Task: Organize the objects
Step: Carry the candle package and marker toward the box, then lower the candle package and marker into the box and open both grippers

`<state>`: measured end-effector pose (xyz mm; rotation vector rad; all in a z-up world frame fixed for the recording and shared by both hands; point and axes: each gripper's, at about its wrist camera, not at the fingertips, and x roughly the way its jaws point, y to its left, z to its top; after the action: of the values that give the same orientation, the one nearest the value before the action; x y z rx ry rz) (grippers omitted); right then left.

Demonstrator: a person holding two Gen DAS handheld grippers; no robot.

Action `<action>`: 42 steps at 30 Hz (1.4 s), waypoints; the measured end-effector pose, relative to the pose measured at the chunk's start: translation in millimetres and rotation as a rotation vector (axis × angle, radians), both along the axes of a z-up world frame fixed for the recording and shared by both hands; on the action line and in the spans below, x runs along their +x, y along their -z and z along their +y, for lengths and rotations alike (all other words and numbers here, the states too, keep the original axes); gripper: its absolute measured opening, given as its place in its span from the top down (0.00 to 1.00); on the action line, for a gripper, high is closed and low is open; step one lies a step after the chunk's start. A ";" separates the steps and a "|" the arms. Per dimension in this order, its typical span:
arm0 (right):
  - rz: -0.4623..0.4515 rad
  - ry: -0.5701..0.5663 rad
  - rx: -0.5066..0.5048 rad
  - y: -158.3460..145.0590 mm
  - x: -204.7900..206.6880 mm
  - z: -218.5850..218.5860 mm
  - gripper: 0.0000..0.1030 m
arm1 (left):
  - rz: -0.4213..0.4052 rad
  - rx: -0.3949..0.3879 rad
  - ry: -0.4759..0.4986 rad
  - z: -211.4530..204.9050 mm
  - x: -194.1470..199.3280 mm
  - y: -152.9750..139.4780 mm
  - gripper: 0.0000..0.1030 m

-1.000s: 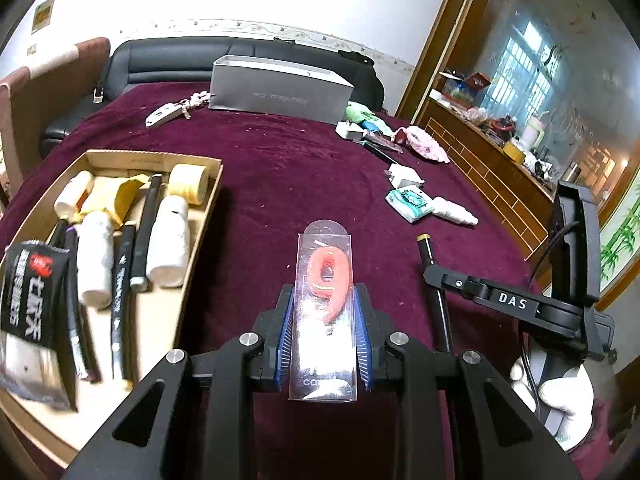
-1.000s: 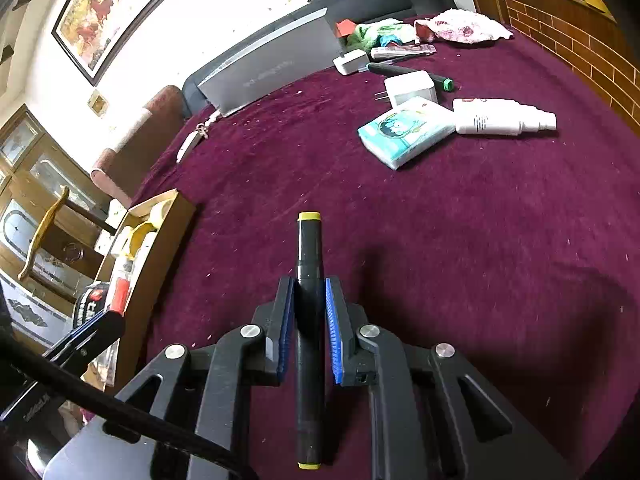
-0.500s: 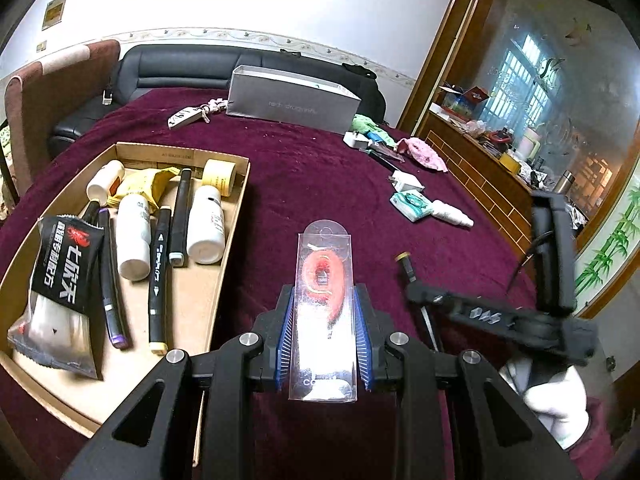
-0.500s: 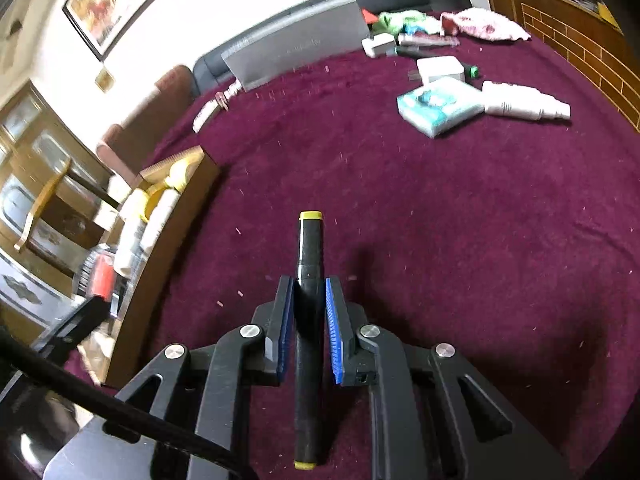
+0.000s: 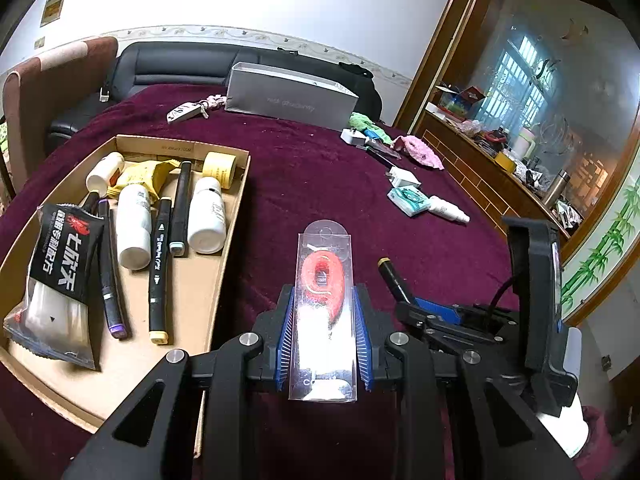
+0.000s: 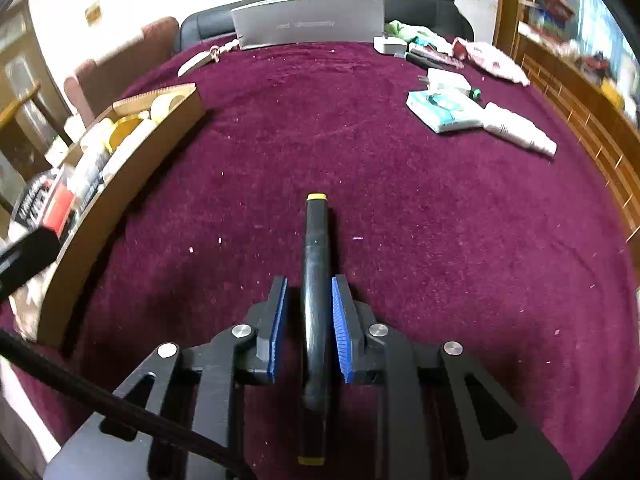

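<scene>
My left gripper is shut on a clear packet with a red number-nine candle, held above the maroon cloth just right of the cardboard tray. The tray holds markers, white bottles, a tape roll and a black snack bag. My right gripper holds a black marker with yellow ends lengthwise between its blue pads, which stand slightly apart from it. That gripper and marker also show at the right of the left wrist view. The tray lies to the left in the right wrist view.
A grey box stands at the table's far edge with a key fob beside it. A tissue pack, white spray bottle, charger and pink cloth lie at the right. A black sofa and a chair stand behind.
Both grippers have lifted and swung left towards the tray with their loads. The right gripper's pads now stand wider around the marker than before.
</scene>
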<state>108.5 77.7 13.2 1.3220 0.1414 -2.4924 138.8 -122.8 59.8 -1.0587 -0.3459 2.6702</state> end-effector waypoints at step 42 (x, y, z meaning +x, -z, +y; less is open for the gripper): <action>-0.165 -0.313 -0.361 -60.1 6.4 -113.0 0.87 | -0.043 0.078 -0.340 -171.7 1.7 15.6 0.77</action>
<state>114.9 -35.3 73.3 1.2354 -0.1258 -2.0234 140.5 -294.5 44.1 -1.1218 -0.6892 2.8991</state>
